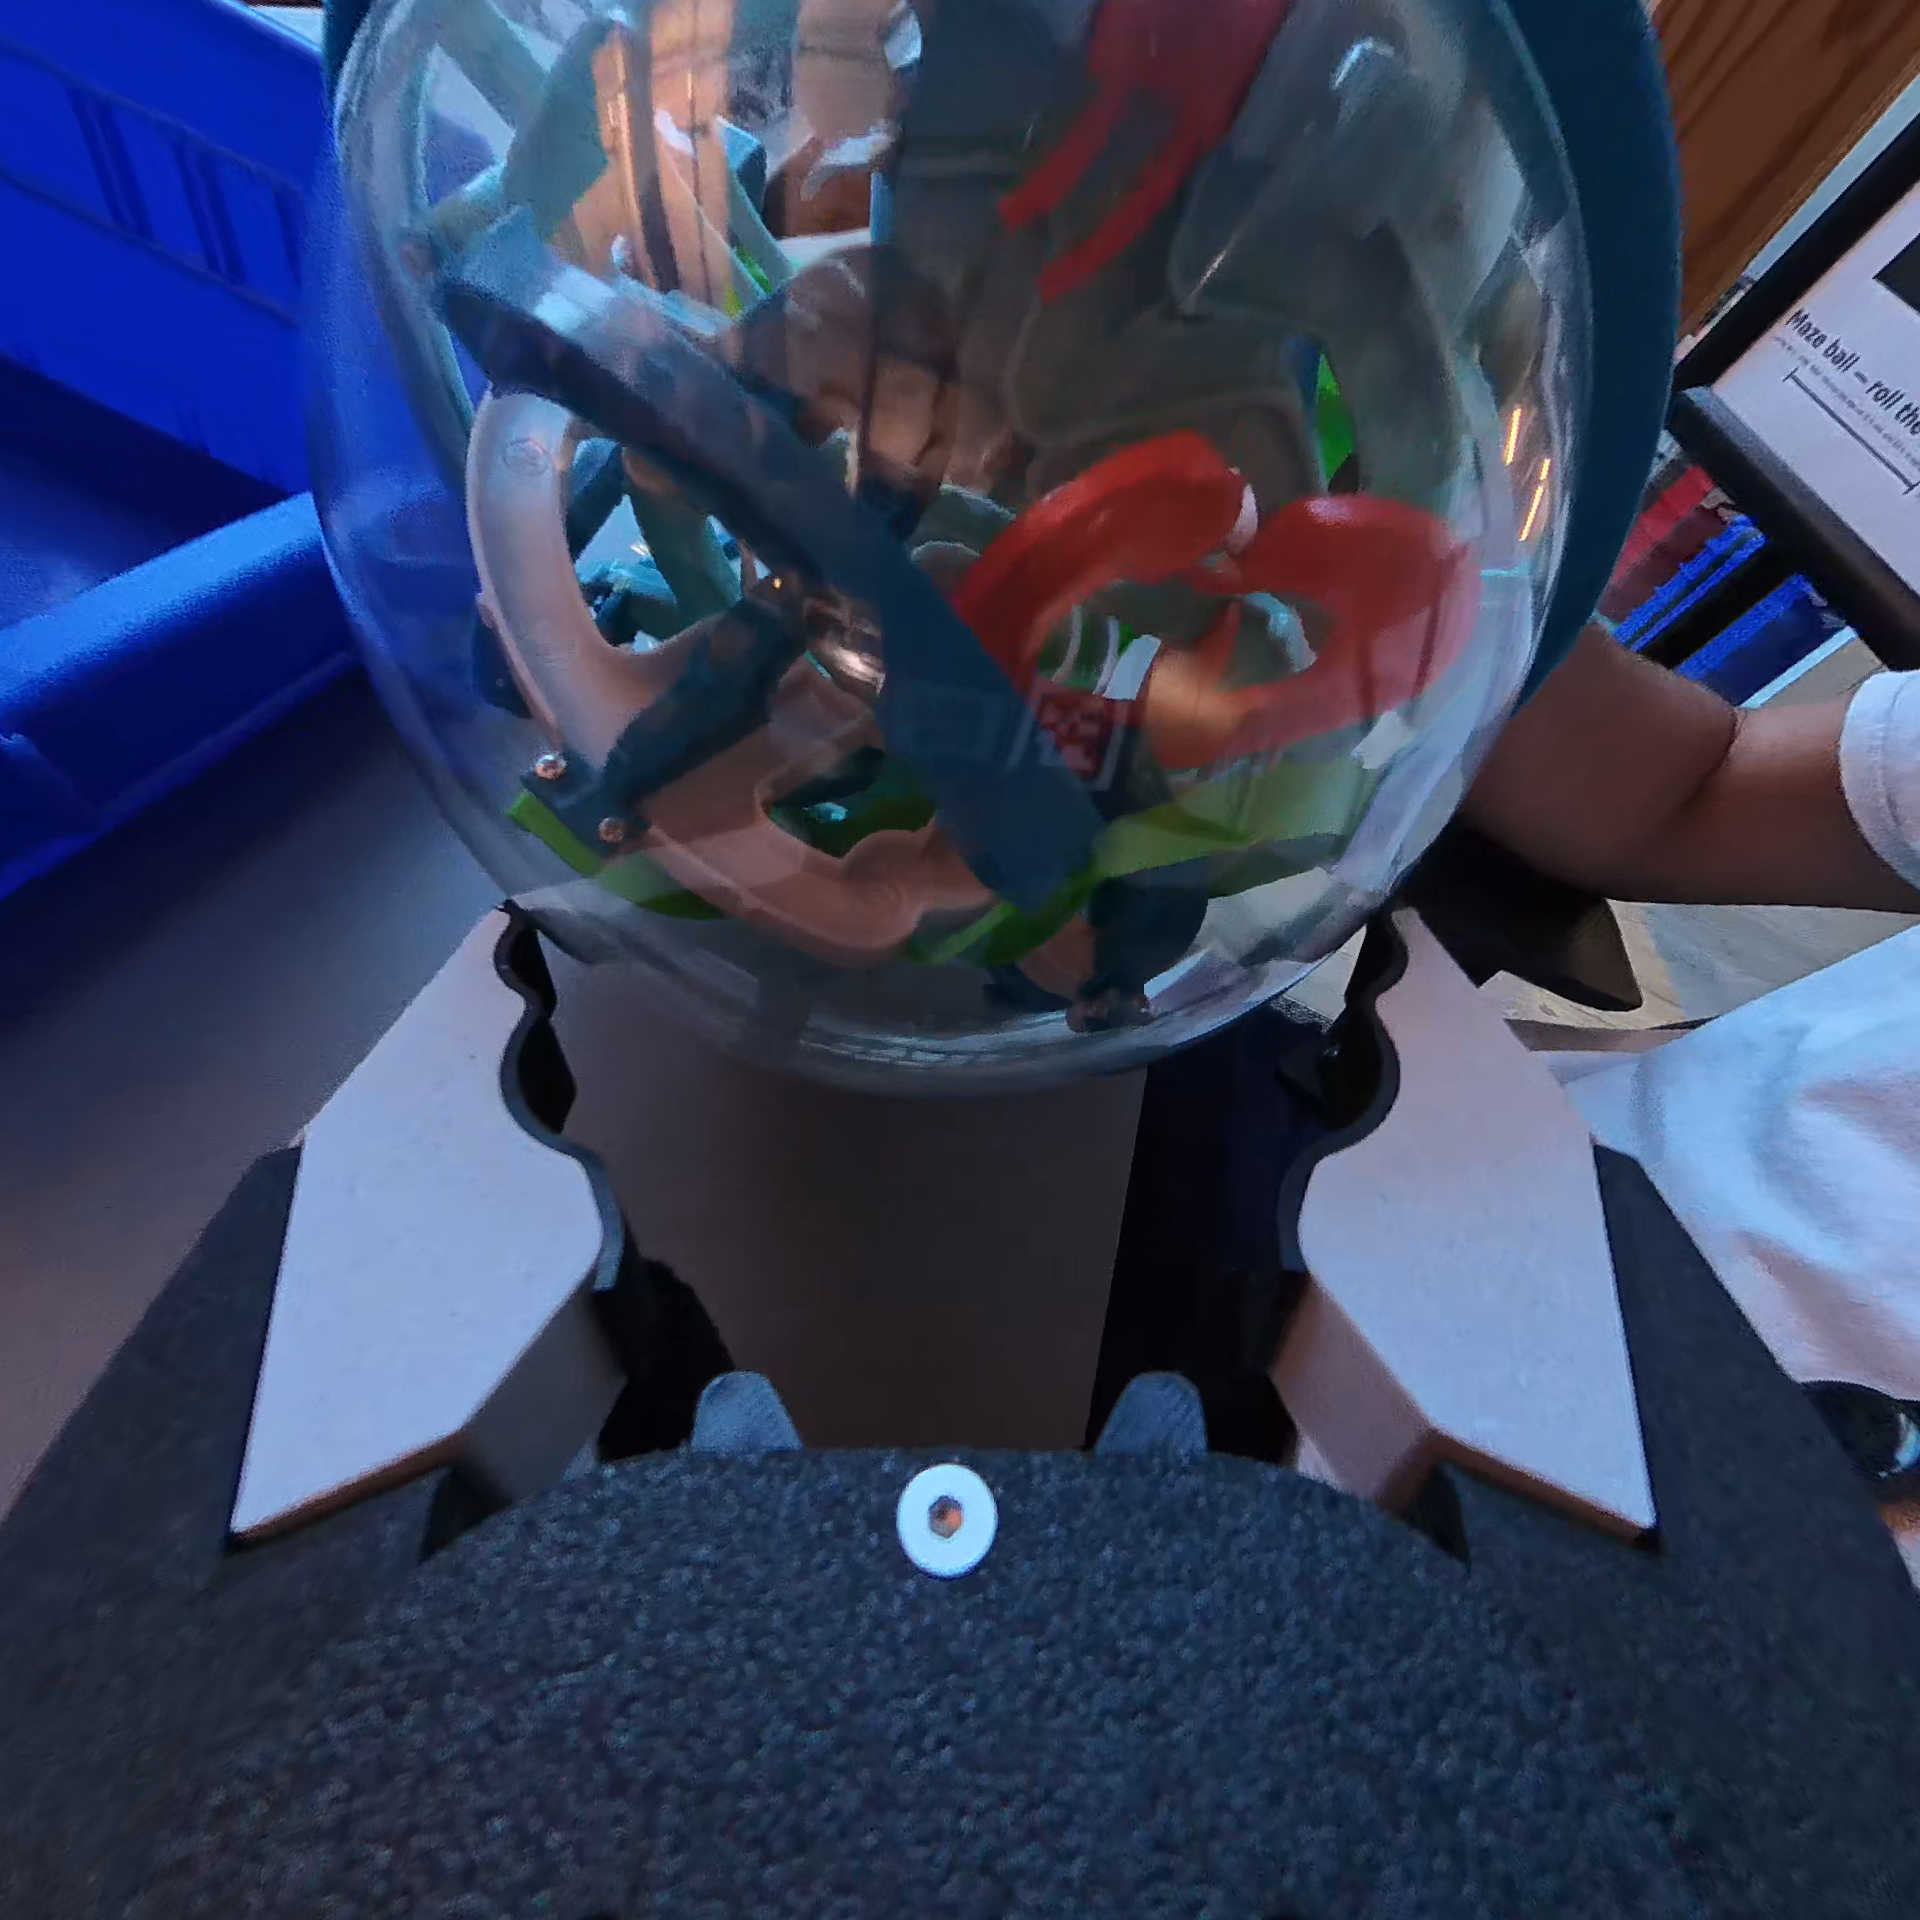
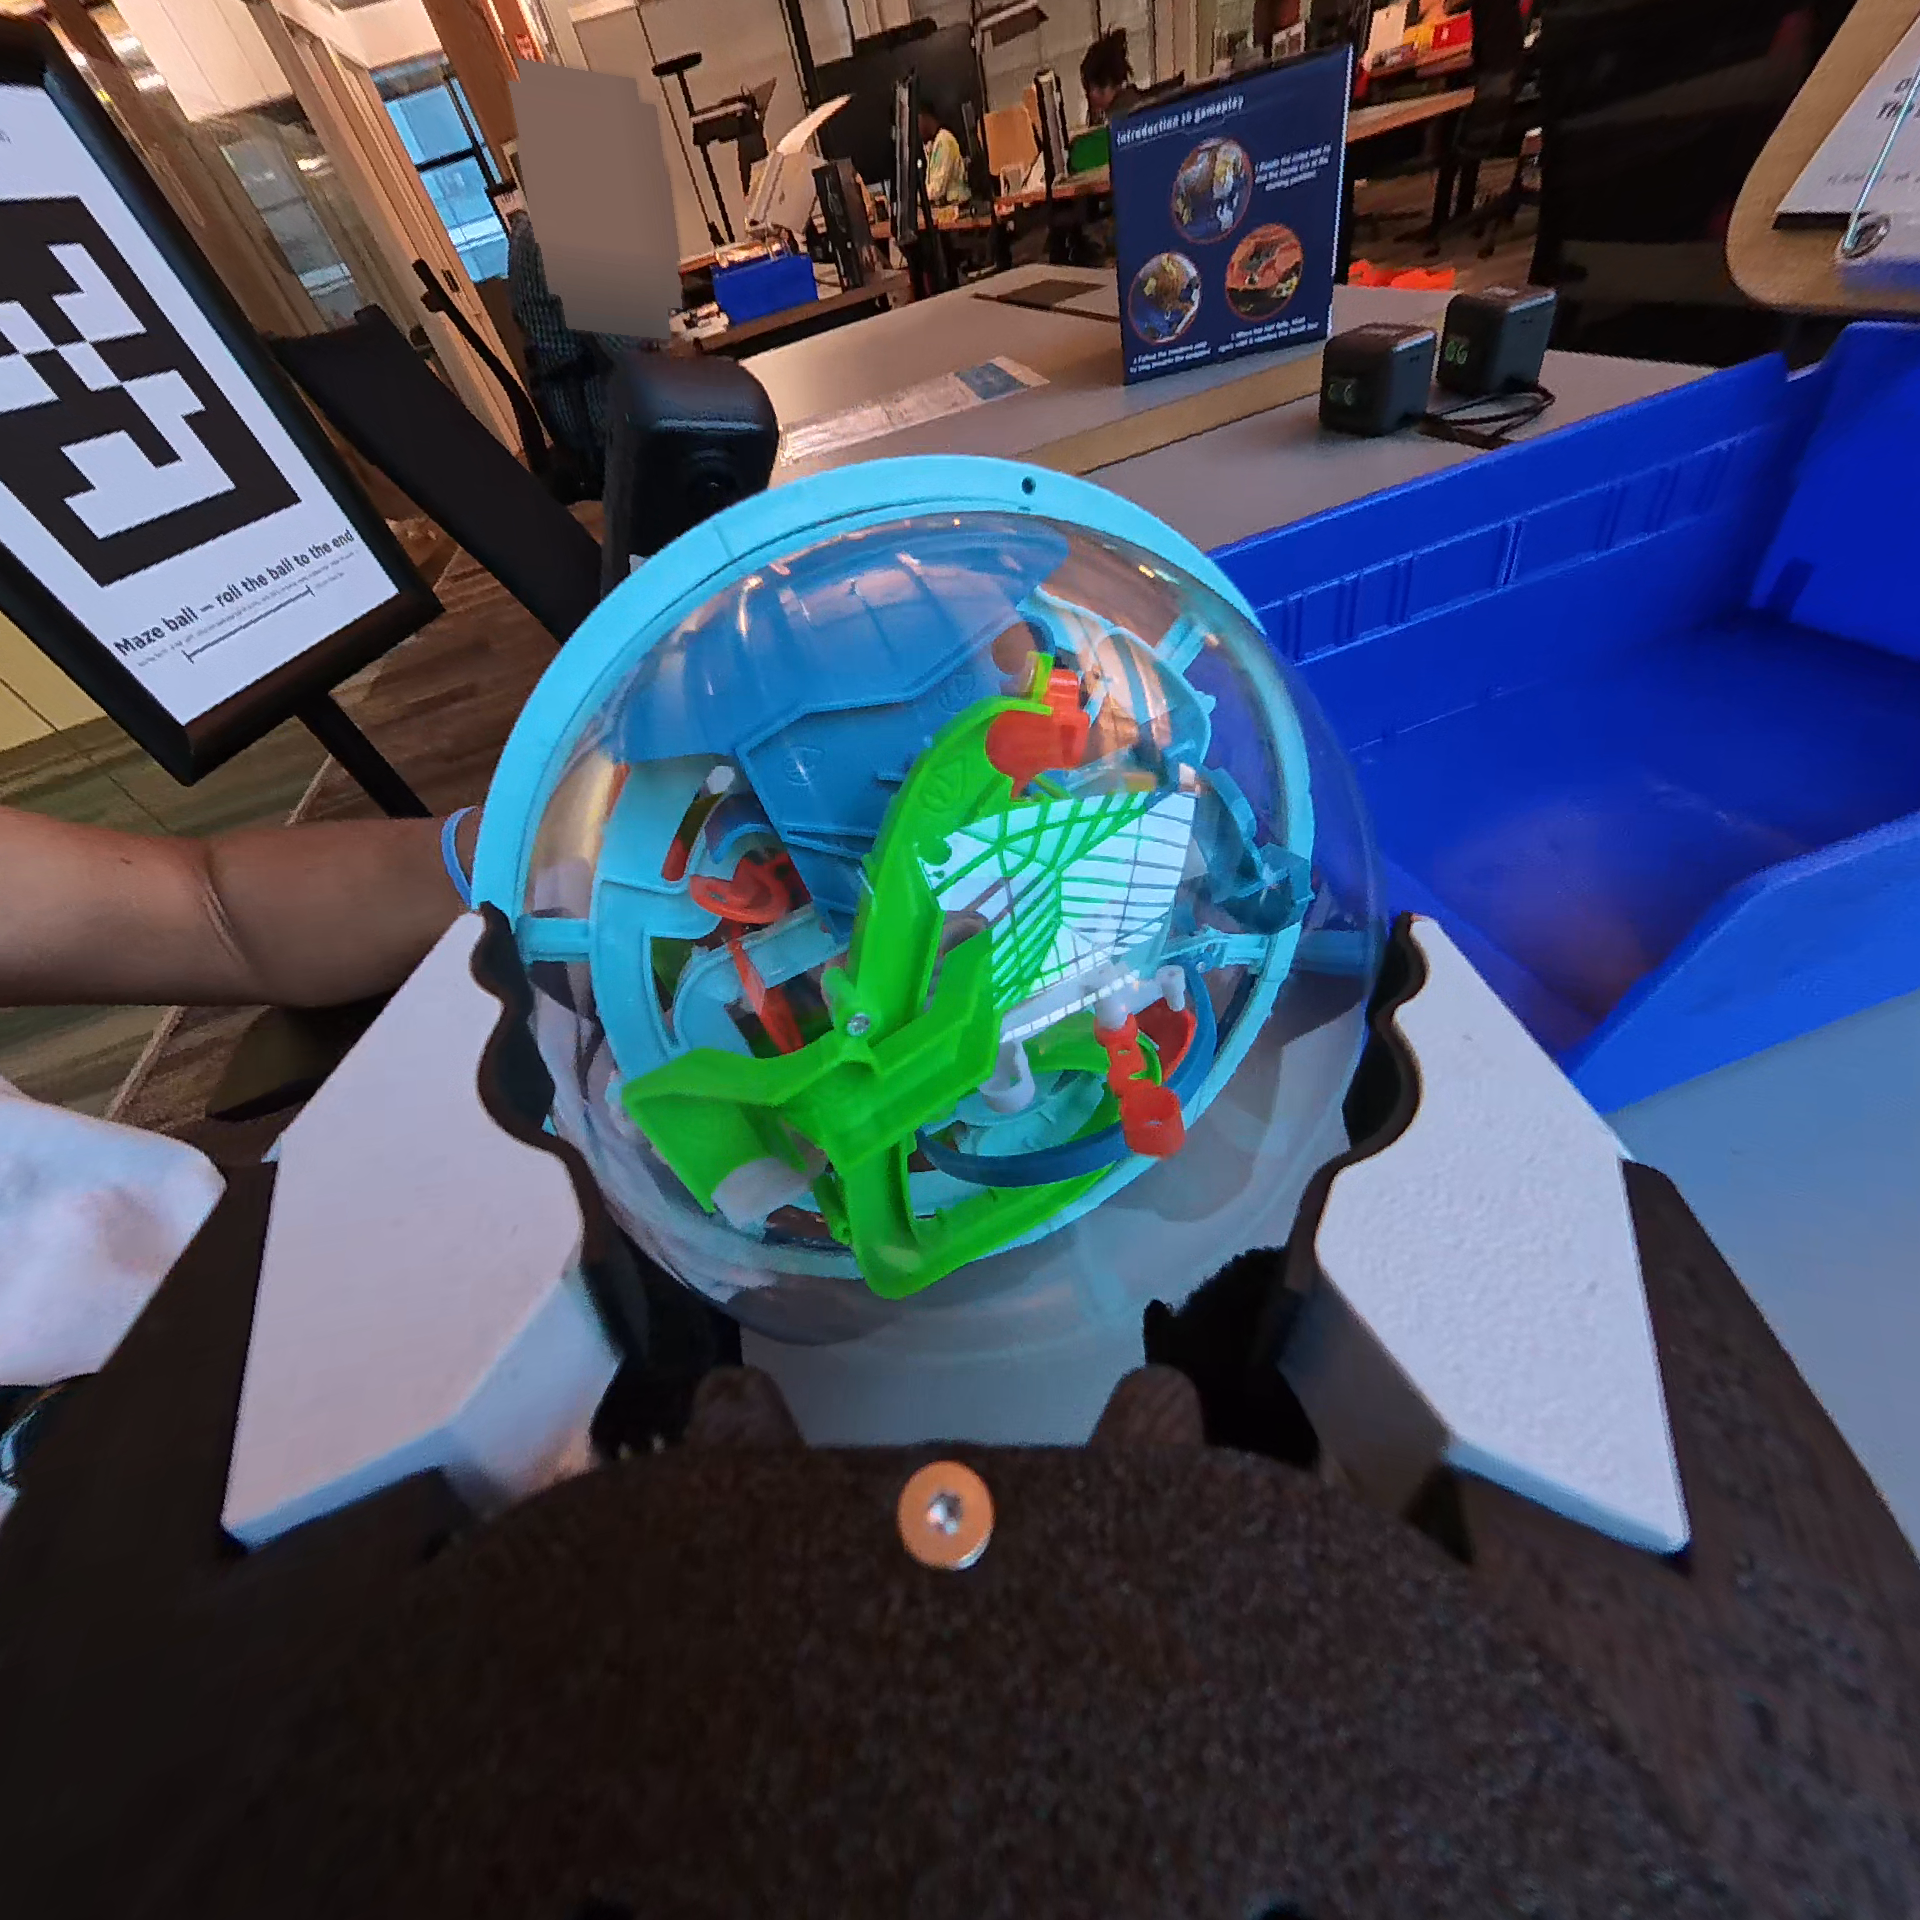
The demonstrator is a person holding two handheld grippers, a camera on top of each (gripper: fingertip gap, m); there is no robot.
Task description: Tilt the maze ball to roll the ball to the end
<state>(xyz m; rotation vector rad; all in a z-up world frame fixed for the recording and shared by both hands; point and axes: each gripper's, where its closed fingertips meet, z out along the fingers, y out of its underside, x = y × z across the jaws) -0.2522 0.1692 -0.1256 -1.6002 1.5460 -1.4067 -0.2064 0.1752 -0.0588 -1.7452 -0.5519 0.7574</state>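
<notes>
The maze ball (image 1: 935,520) is a clear sphere with a light blue rim and green, red and blue tracks inside. It is held in the air between my two grippers, which face each other. My left gripper (image 1: 945,935) has its fingertips pressed on the sphere's near cap. In the right wrist view the maze ball (image 2: 914,883) sits deep between the fingers of my right gripper (image 2: 935,987), which is closed on its sides. The left gripper's black body (image 2: 691,447) shows behind the sphere. I cannot pick out the small ball inside.
A blue bin (image 2: 1610,779) stands on the grey table (image 2: 1766,1195) just beside the sphere; it also shows in the left wrist view (image 1: 135,468). A framed sign (image 2: 156,416) stands on the other side. The person's forearm (image 2: 208,904) reaches in. Two small black devices (image 2: 1377,379) sit farther back.
</notes>
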